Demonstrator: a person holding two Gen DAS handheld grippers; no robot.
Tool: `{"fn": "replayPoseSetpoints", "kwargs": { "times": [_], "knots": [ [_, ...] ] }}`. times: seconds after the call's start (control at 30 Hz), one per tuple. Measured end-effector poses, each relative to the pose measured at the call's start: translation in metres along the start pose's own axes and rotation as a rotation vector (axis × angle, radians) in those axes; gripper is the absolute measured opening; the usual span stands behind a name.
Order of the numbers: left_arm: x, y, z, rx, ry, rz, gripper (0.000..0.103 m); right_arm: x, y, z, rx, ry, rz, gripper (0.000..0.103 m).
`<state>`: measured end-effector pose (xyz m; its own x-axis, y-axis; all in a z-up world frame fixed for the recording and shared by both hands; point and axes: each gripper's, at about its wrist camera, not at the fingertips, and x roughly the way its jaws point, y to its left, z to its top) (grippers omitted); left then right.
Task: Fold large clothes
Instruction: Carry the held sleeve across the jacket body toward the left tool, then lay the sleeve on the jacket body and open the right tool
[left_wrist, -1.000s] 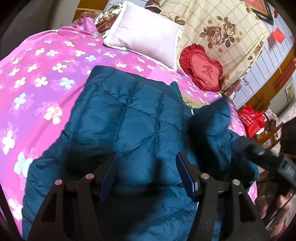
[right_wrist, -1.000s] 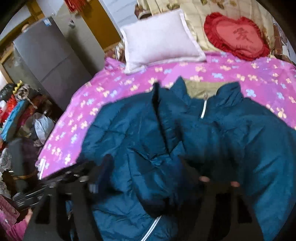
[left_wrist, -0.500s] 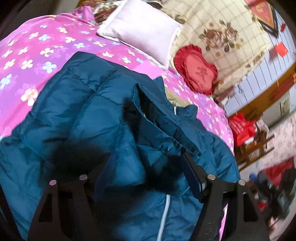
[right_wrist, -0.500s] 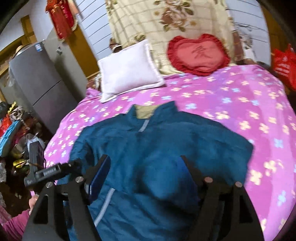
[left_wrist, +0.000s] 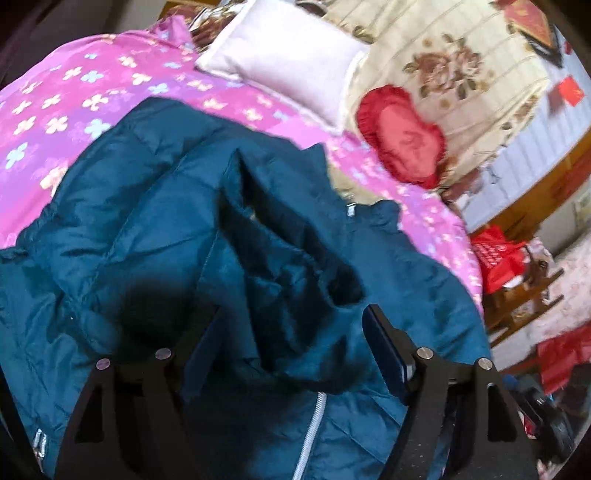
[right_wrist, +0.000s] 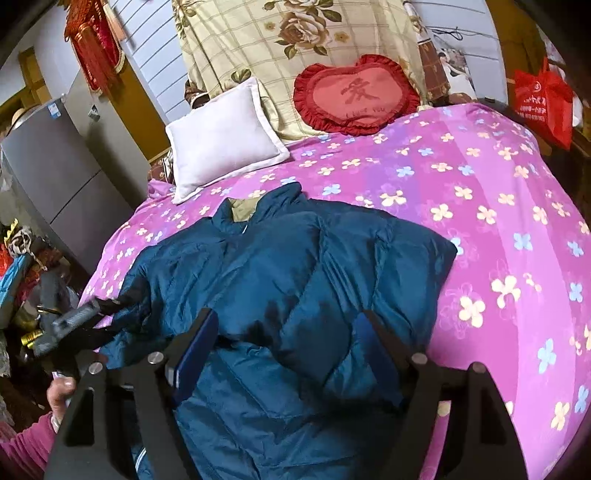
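Lying under both hand-held grippers, left (left_wrist: 291, 343) and right (right_wrist: 288, 343): jacket (right_wrist: 295, 266).

Dark teal puffer jacket (right_wrist: 280, 280) flat on bed, zipped, both sleeves folded across front.

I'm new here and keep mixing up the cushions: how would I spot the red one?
Find the pink flowered bed, then look to its head. The red cushion leans there, right of the white pillow. It alone is heart-shaped and frilled.
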<state>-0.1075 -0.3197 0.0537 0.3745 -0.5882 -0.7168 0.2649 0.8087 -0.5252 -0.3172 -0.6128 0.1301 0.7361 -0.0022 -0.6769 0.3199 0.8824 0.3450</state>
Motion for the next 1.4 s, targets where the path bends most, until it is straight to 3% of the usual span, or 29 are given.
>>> {"fn": "replayPoseSetpoints", "kwargs": {
  "times": [0.07, 0.1, 0.13, 0.2, 0.4, 0.5, 0.67, 0.8, 0.87, 1.0, 1.2, 1.27, 1.4],
  "knots": [
    [0.003, 0.003, 0.005, -0.008, -0.003, 0.000, 0.030, -0.004, 0.001, 0.001, -0.017, -0.007, -0.024, 0.081],
    [0.003, 0.003, 0.008, 0.001, 0.000, 0.002, 0.012, -0.006, 0.000, 0.002, -0.023, -0.014, -0.038, 0.081],
    [0.002, 0.002, 0.012, 0.016, 0.003, 0.001, 0.004, -0.007, 0.000, 0.003, -0.023, -0.021, -0.048, 0.081],
    [-0.006, -0.001, 0.020, 0.053, -0.026, -0.002, 0.000, -0.008, -0.003, 0.007, -0.007, -0.034, -0.063, 0.081],
    [-0.039, -0.009, 0.041, 0.175, -0.147, 0.032, 0.000, 0.017, -0.003, 0.018, 0.031, -0.040, -0.090, 0.081],
    [-0.040, 0.004, 0.050, 0.189, -0.174, 0.076, 0.000, 0.041, 0.009, 0.020, 0.016, -0.020, -0.085, 0.081],
    [-0.011, 0.041, 0.060, 0.142, -0.127, 0.179, 0.000, 0.102, 0.041, 0.011, -0.087, 0.062, -0.168, 0.081],
    [-0.003, 0.065, 0.052, 0.091, -0.087, 0.153, 0.003, 0.142, 0.056, -0.002, -0.176, 0.088, -0.289, 0.085],
    [-0.013, 0.066, 0.051, 0.106, -0.093, 0.173, 0.010, 0.148, 0.059, -0.004, -0.190, 0.086, -0.306, 0.090],
    [-0.037, 0.056, 0.051, 0.166, -0.123, 0.194, 0.016, 0.131, 0.056, 0.000, -0.173, 0.100, -0.285, 0.090],
    [-0.059, 0.036, 0.058, 0.233, -0.246, 0.213, 0.022, 0.085, 0.043, 0.014, -0.129, -0.025, -0.295, 0.090],
    [-0.049, 0.033, 0.060, 0.240, -0.239, 0.230, 0.026, 0.087, 0.037, 0.021, -0.121, -0.023, -0.322, 0.090],
    [-0.004, 0.039, 0.059, 0.237, -0.124, 0.326, 0.026, 0.108, 0.018, 0.030, -0.108, -0.006, -0.426, 0.090]
  ]
}}
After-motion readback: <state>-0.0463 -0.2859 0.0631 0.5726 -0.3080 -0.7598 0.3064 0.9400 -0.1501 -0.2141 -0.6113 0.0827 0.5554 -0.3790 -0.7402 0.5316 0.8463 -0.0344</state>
